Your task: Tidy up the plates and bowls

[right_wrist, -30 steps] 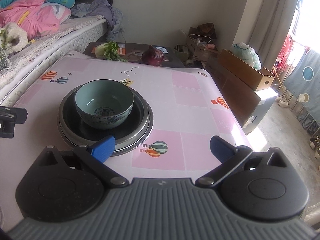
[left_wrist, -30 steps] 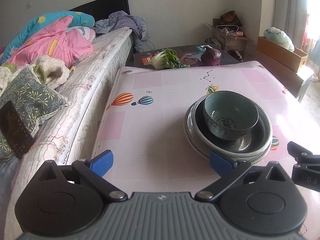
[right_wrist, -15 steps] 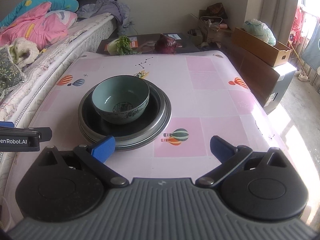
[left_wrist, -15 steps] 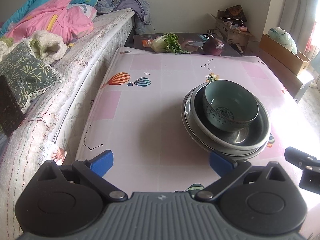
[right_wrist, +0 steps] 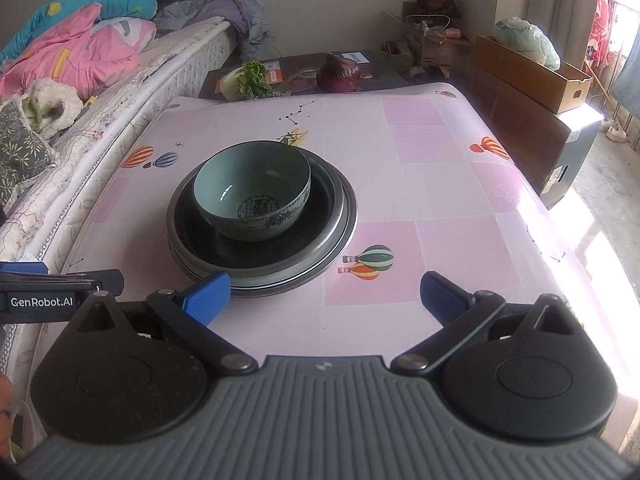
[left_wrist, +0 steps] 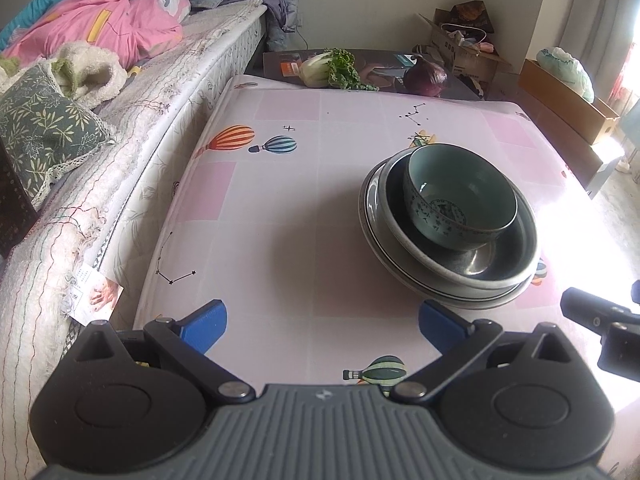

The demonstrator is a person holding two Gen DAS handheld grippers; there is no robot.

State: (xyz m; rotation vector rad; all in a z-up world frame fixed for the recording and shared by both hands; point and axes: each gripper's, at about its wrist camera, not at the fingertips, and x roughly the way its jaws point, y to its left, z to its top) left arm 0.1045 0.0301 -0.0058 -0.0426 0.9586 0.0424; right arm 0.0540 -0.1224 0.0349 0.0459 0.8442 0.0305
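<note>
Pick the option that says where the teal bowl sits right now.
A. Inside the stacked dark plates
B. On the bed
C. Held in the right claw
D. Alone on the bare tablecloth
A: the teal bowl rests inside the stacked dark plates, and both claws are open, holding nothing.

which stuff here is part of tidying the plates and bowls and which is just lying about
Part of the job:
- bowl, sitting in the stack
- plates, stacked under it on the table

Lying about:
- cabbage and onion beyond the table
- bedding on the bed
- cardboard box with a bag
</note>
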